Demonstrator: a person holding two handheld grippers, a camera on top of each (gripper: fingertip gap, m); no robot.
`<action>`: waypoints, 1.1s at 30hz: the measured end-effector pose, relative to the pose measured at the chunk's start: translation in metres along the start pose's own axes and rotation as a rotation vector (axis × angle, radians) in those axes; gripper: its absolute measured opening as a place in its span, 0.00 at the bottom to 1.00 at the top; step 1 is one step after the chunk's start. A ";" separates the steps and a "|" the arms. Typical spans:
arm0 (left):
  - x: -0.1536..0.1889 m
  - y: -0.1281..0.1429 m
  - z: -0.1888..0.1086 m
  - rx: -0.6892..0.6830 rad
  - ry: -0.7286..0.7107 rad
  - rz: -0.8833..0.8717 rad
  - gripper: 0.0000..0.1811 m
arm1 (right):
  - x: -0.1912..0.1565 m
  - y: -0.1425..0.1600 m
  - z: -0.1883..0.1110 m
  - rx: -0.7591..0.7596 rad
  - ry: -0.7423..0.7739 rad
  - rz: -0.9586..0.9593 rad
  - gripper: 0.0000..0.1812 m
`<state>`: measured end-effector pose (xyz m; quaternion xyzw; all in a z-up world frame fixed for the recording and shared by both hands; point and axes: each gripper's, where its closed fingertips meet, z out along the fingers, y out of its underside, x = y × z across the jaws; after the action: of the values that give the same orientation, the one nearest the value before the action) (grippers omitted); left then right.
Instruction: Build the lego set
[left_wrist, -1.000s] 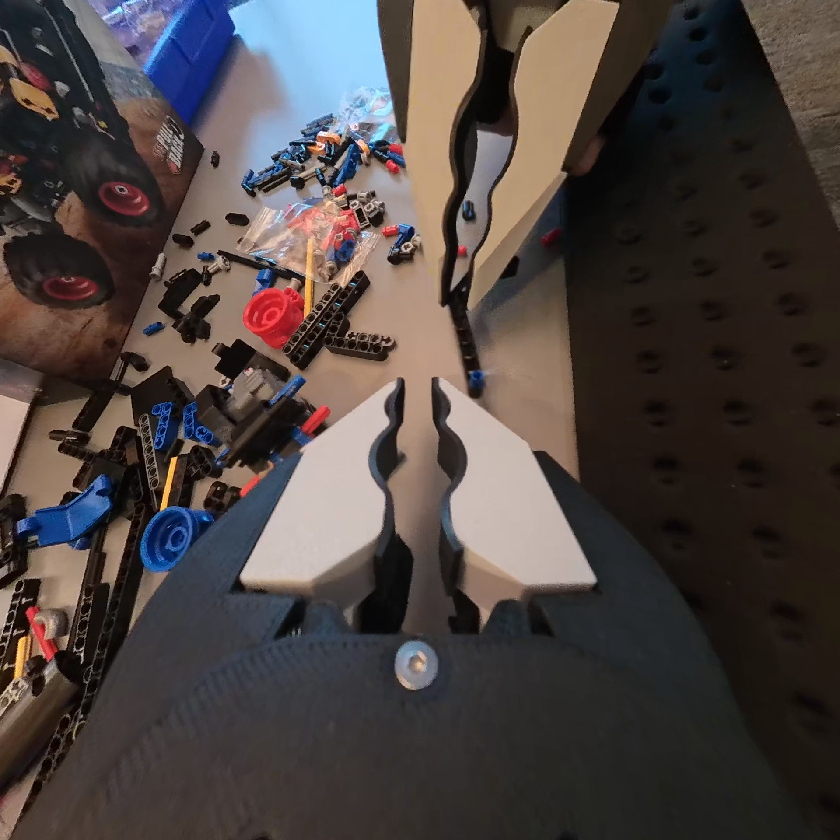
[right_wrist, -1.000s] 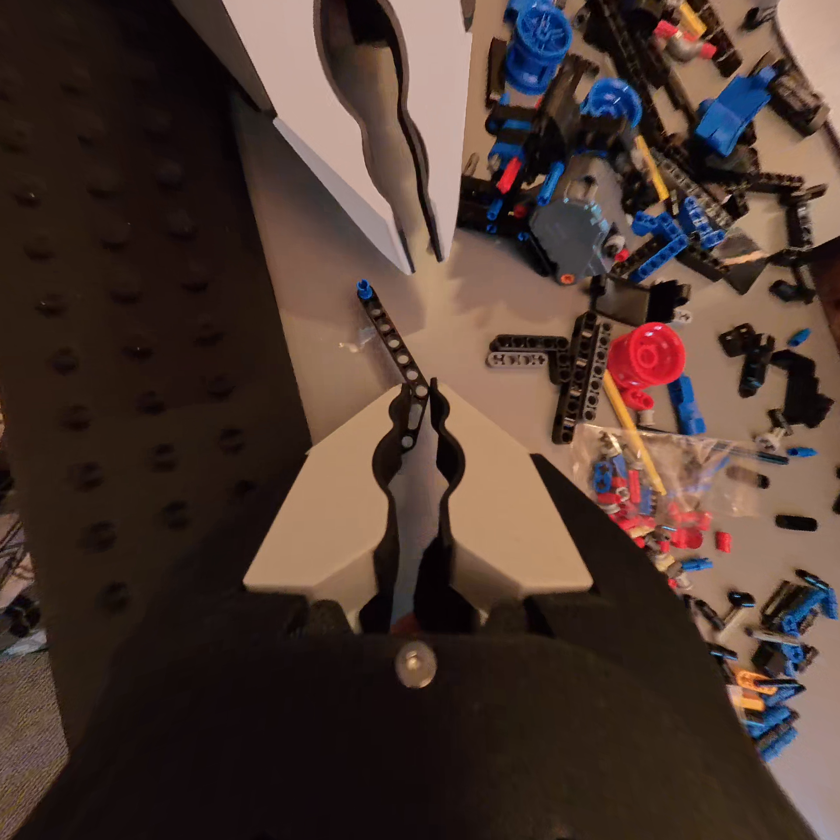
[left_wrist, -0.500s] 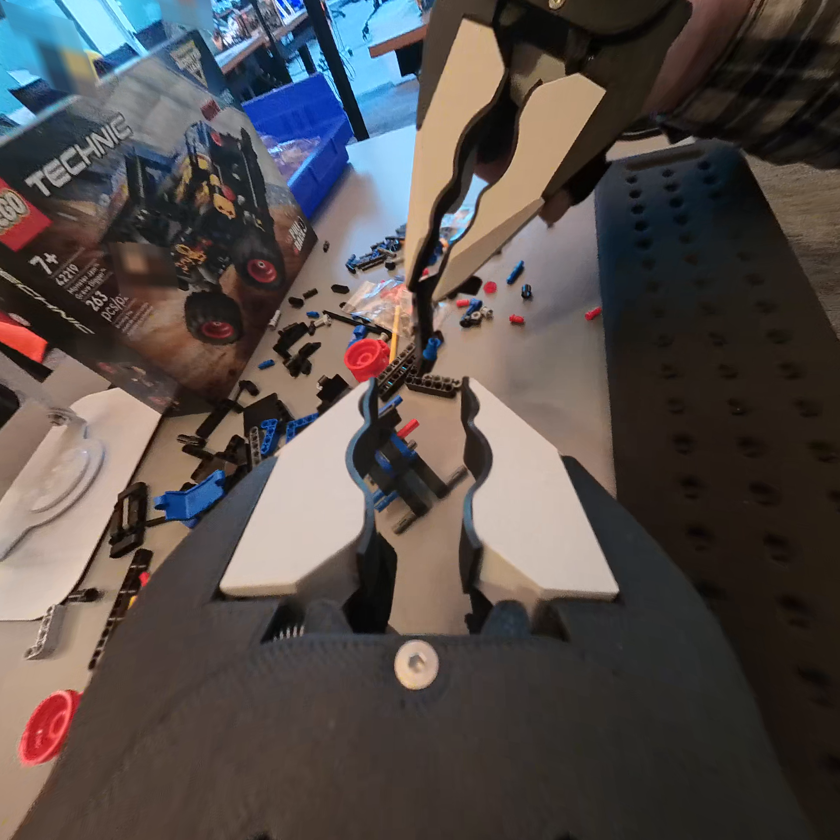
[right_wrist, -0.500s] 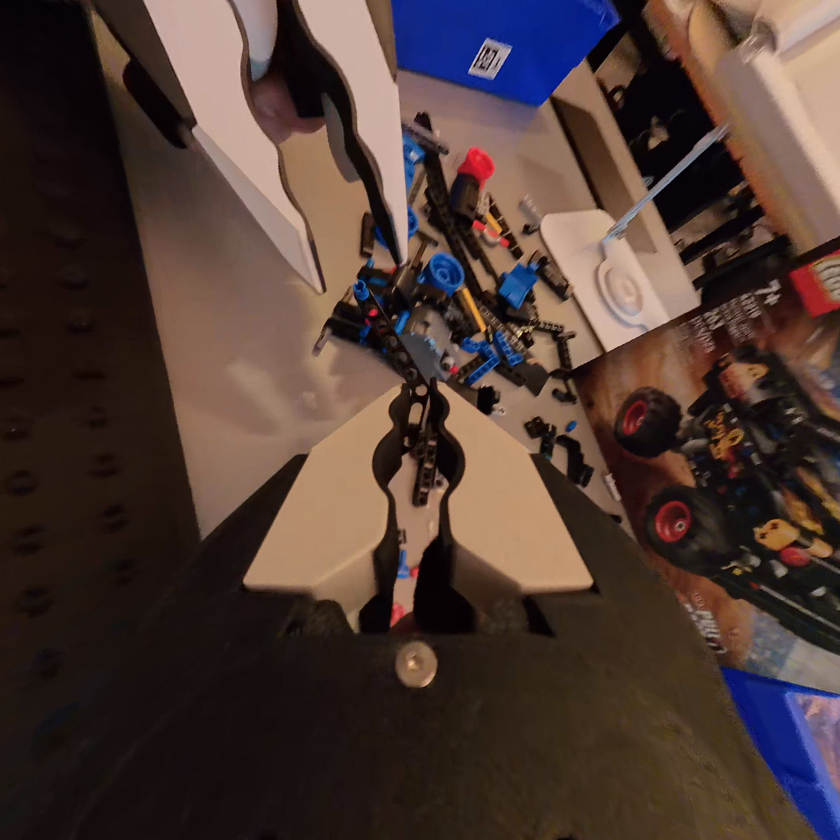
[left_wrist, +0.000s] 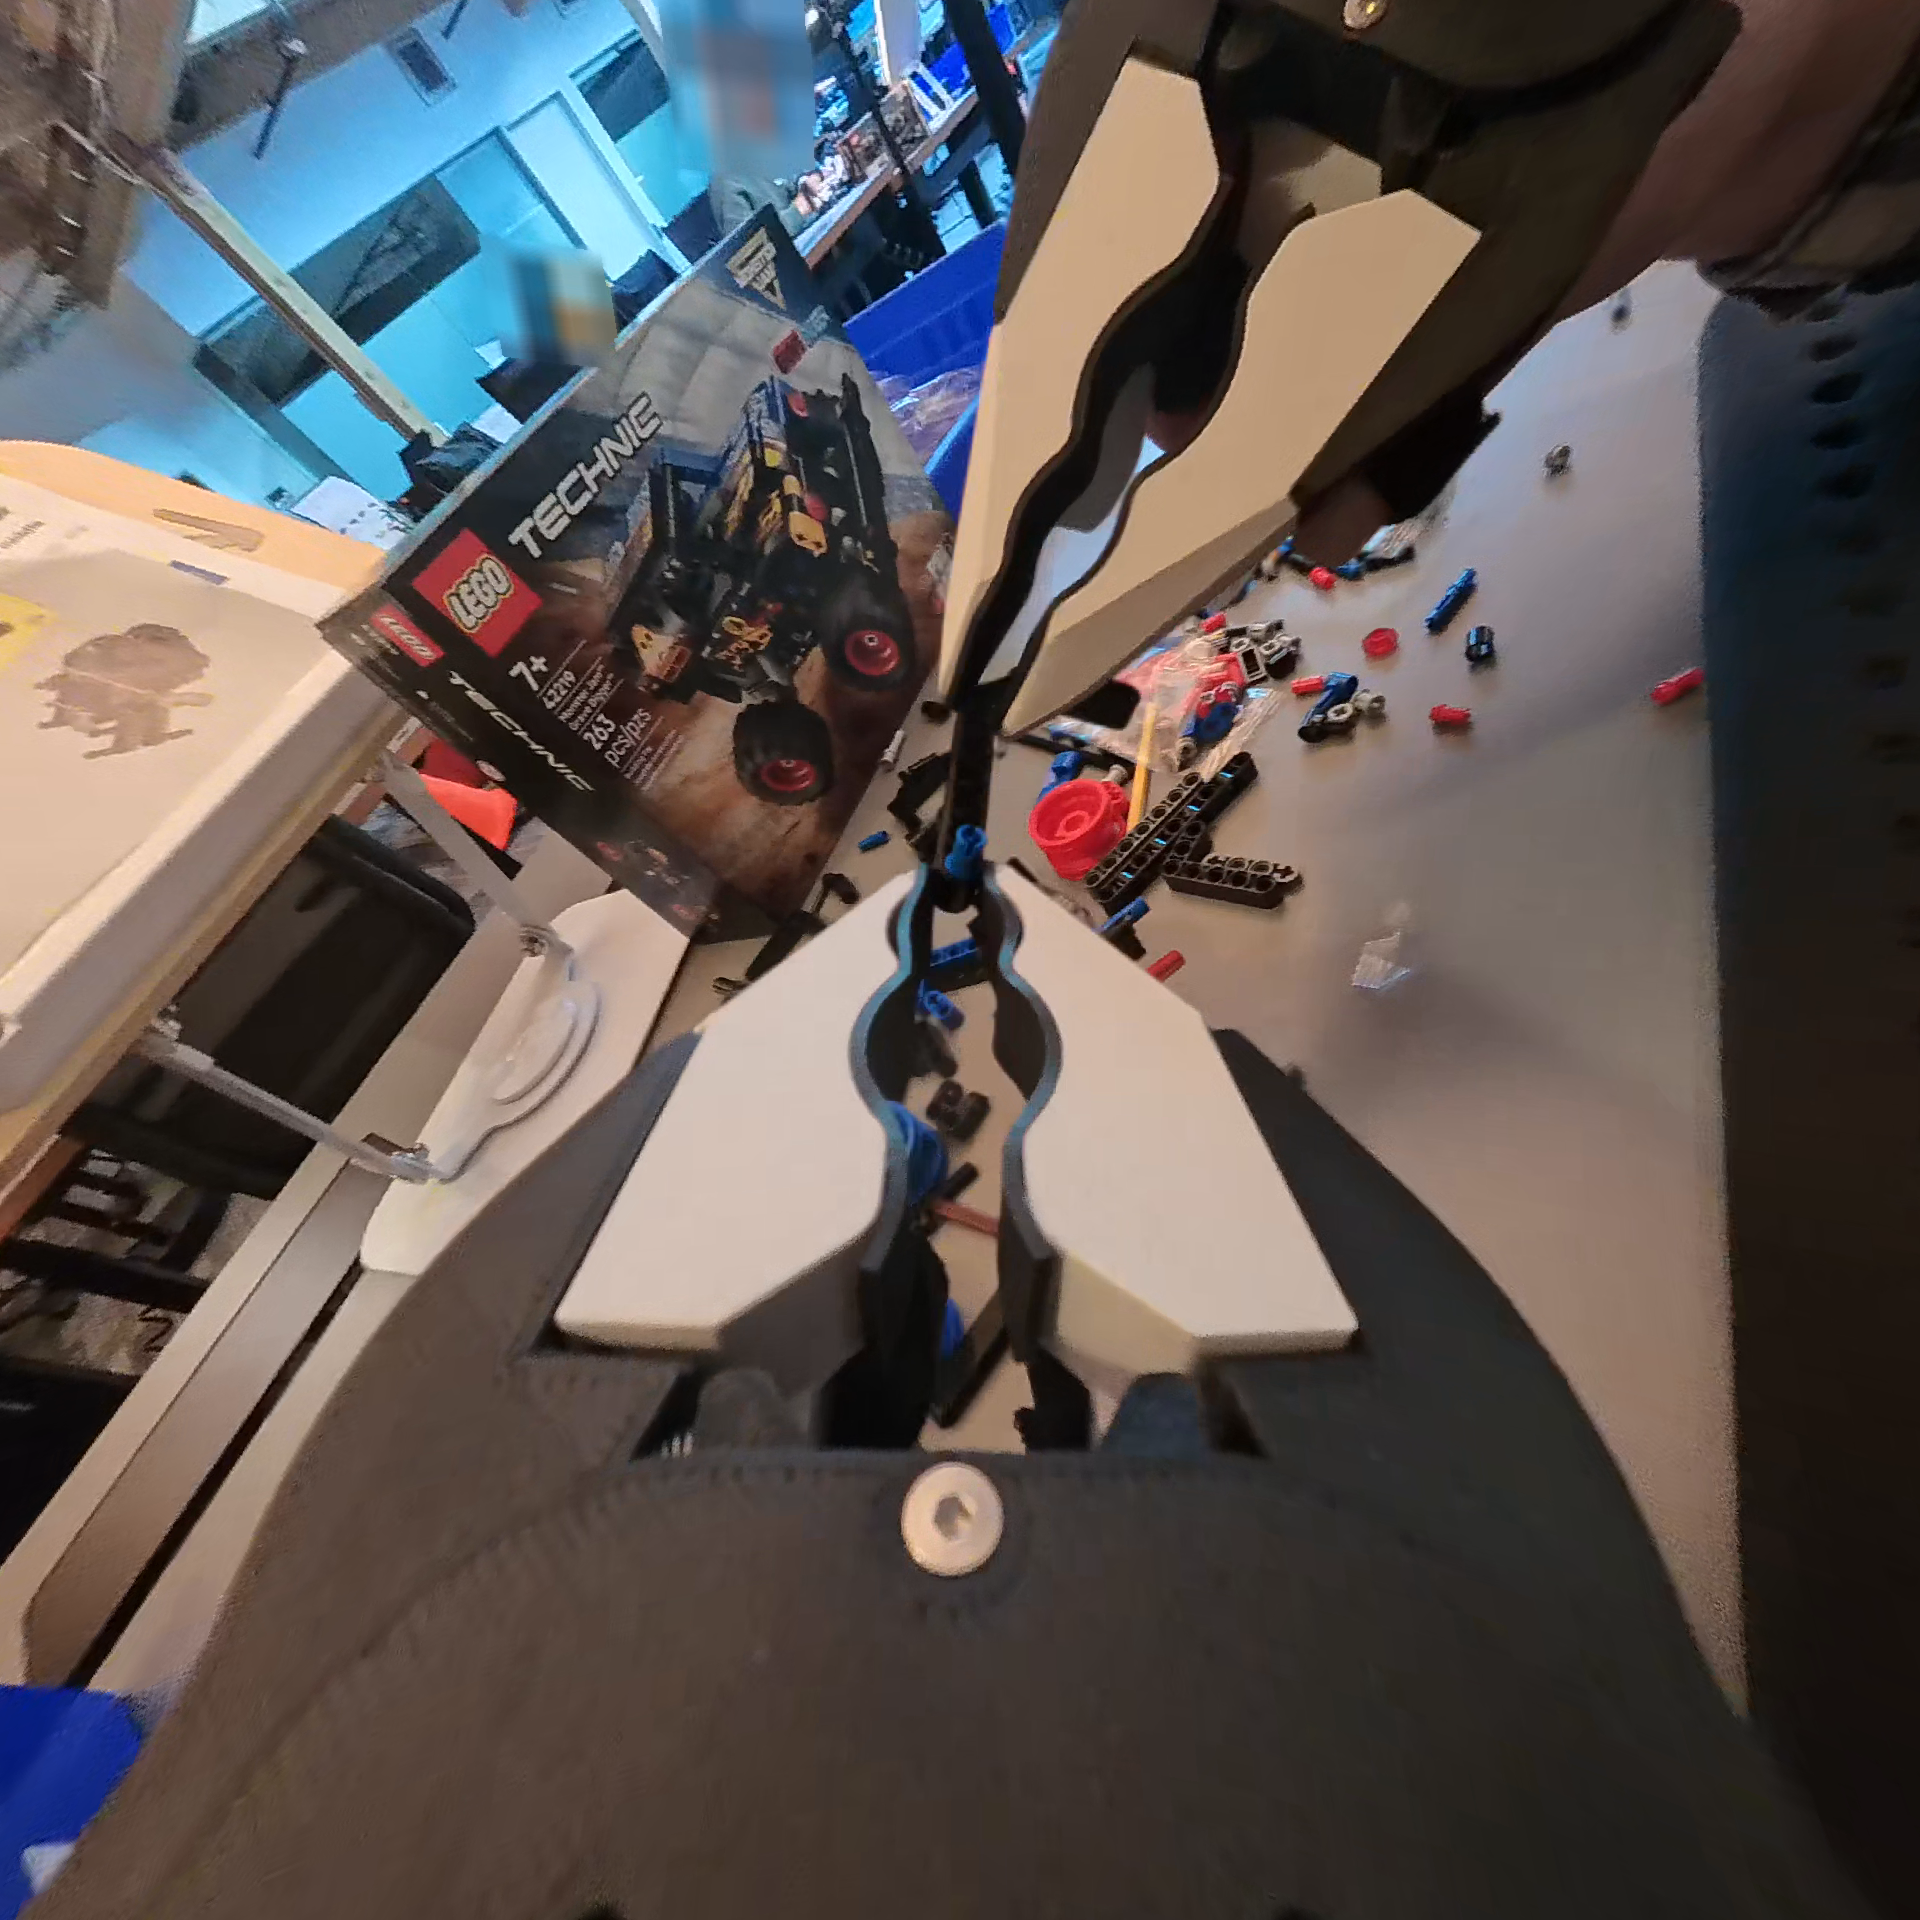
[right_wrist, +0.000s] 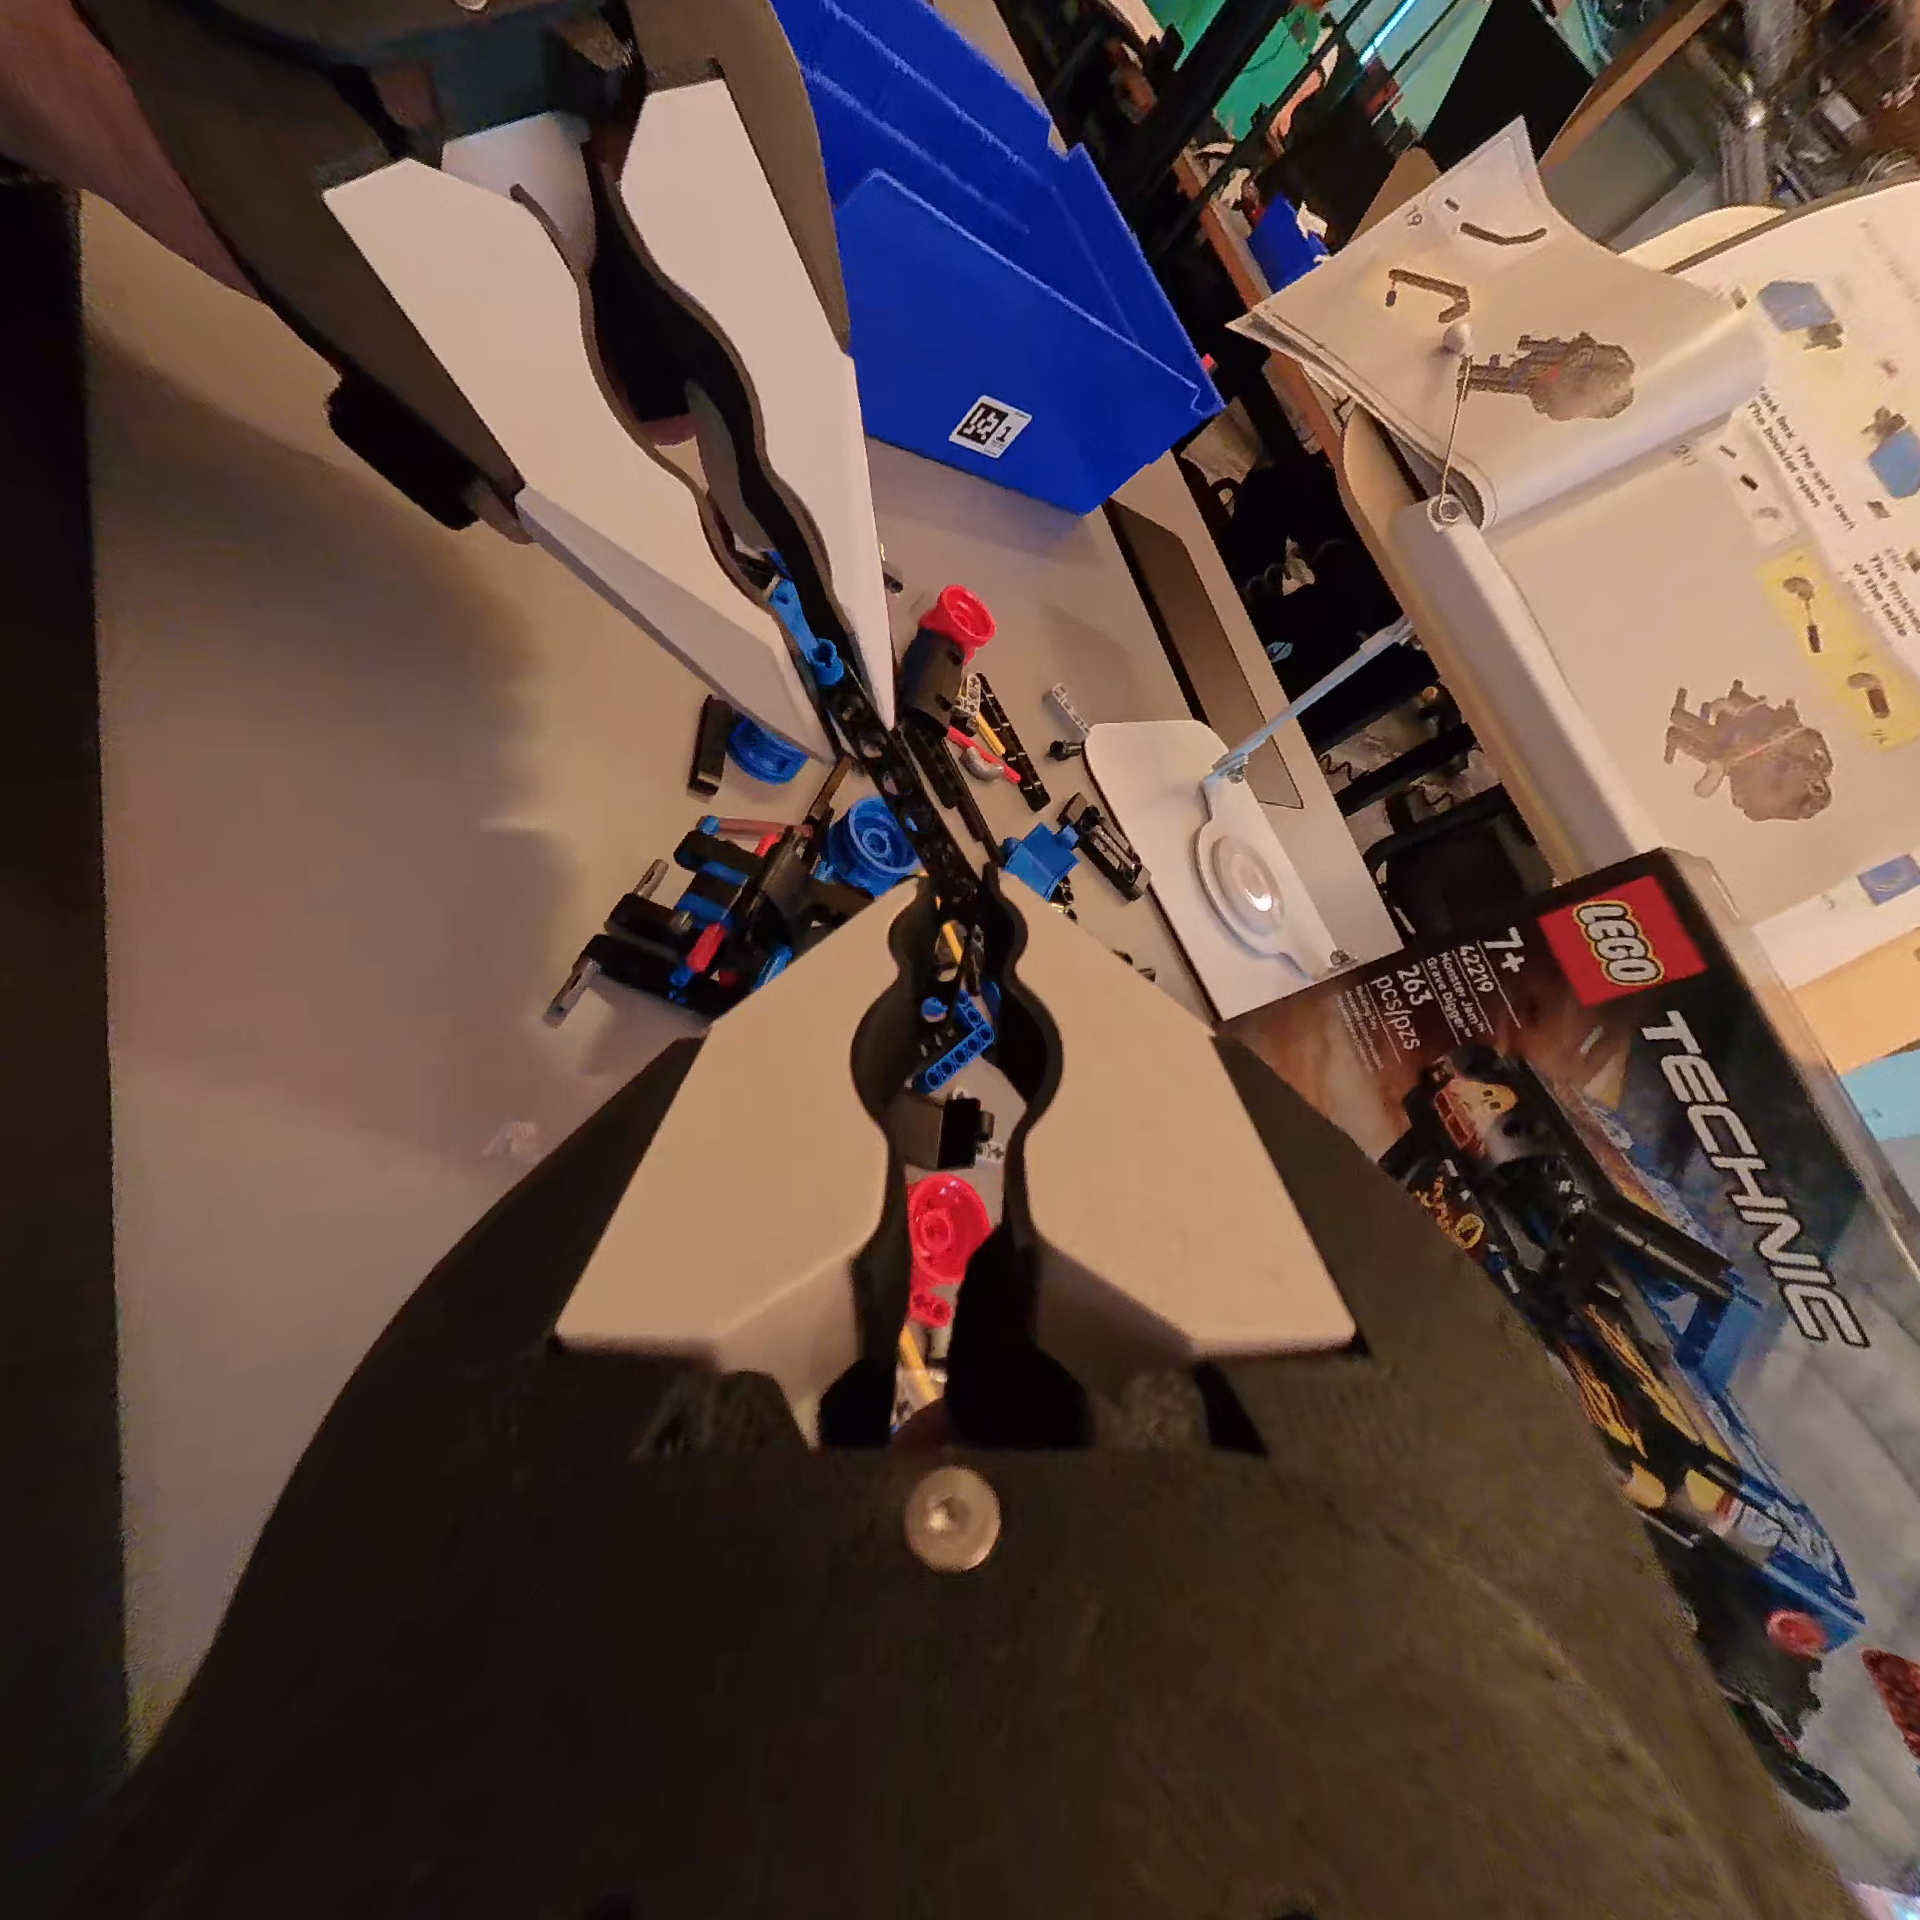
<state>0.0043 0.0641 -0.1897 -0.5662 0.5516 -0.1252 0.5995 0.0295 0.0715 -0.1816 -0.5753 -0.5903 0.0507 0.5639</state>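
Both grippers' fingers clamp one long black holed beam (left_wrist: 964, 774) above the red wheel hub (left_wrist: 1075, 828); most parts lie loose, build barely begun.

In your left wrist view, the set box (left_wrist: 665, 623) stands on the desk (left_wrist: 1455, 1039) at centre left, loose pieces (left_wrist: 1195, 831) scattered to its right. The mat (left_wrist: 1818, 935) runs down the right edge. Mid-frame, the beam (left_wrist: 966, 800) spans between your right gripper (left_wrist: 977, 701) above and your left gripper (left_wrist: 956, 883) below.
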 end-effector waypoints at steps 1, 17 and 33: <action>-0.002 0.000 0.000 -0.002 -0.014 0.011 0.03 | 0.001 -0.001 0.001 0.005 -0.001 0.002 0.03; -0.041 -0.001 -0.013 0.045 -0.169 -0.039 0.02 | 0.035 0.002 -0.016 0.185 0.006 0.300 0.18; -0.020 -0.012 -0.005 0.057 -0.135 0.064 0.02 | 0.019 0.004 0.008 0.117 0.031 0.231 0.08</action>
<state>-0.0014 0.0729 -0.1685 -0.5382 0.5237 -0.0833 0.6551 0.0317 0.0914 -0.1757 -0.6063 -0.5074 0.1408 0.5959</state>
